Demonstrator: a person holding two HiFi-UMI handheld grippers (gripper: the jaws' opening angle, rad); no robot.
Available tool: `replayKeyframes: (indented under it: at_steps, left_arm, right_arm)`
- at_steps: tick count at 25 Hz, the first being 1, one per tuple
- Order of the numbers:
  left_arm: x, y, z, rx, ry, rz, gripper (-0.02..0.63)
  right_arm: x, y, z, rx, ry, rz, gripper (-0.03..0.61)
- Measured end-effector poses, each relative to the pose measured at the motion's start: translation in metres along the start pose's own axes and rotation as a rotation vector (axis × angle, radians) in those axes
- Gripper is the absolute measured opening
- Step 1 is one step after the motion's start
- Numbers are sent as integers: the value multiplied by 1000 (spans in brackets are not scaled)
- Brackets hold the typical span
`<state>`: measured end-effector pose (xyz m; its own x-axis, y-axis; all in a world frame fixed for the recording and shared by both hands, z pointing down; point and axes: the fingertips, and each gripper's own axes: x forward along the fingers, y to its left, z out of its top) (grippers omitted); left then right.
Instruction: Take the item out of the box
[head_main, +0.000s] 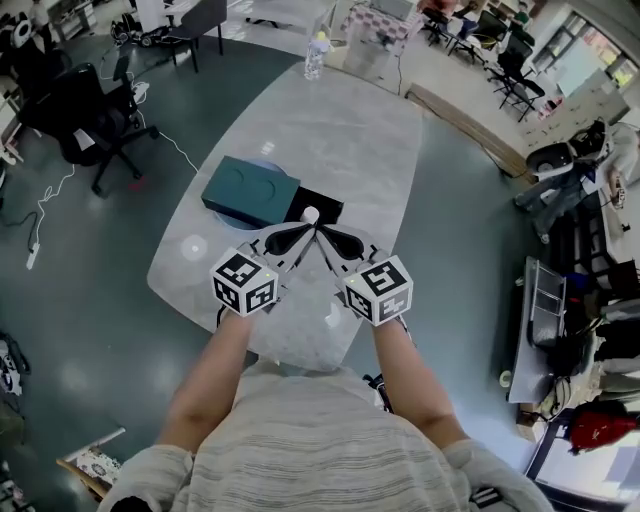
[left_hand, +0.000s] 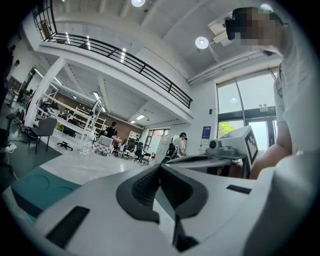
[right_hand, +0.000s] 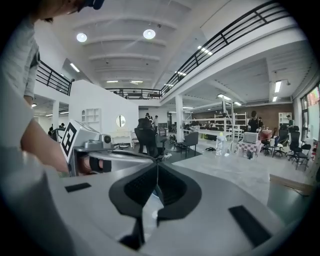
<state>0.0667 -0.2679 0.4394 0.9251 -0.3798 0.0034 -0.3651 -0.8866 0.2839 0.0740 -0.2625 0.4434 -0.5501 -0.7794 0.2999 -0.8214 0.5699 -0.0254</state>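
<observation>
On the grey table (head_main: 350, 140) lies a teal box (head_main: 250, 192) with a black part (head_main: 322, 206) sticking out at its right. A small white item (head_main: 311, 214) shows at the black part's near edge. My left gripper (head_main: 298, 237) and right gripper (head_main: 333, 239) hover side by side just in front of it, tips angled toward each other, both shut with nothing held. The left gripper view shows its jaws (left_hand: 160, 169) pressed together and the teal box (left_hand: 35, 187) low at the left. In the right gripper view the jaws (right_hand: 156, 169) meet too, and the left gripper (right_hand: 87, 147) is beside them.
A clear water bottle (head_main: 316, 55) stands at the table's far end. A black office chair (head_main: 95, 115) and cables are on the floor to the left. Shelves and bags line the right side. The table's near edge is close to the person's body.
</observation>
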Motion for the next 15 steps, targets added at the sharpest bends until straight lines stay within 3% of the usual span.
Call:
replayKeyframes:
  at_steps: [15]
  left_arm:
    - [28, 35, -31, -10, 19, 145, 21]
  right_arm:
    - [34, -37, -40, -120, 118, 165, 20]
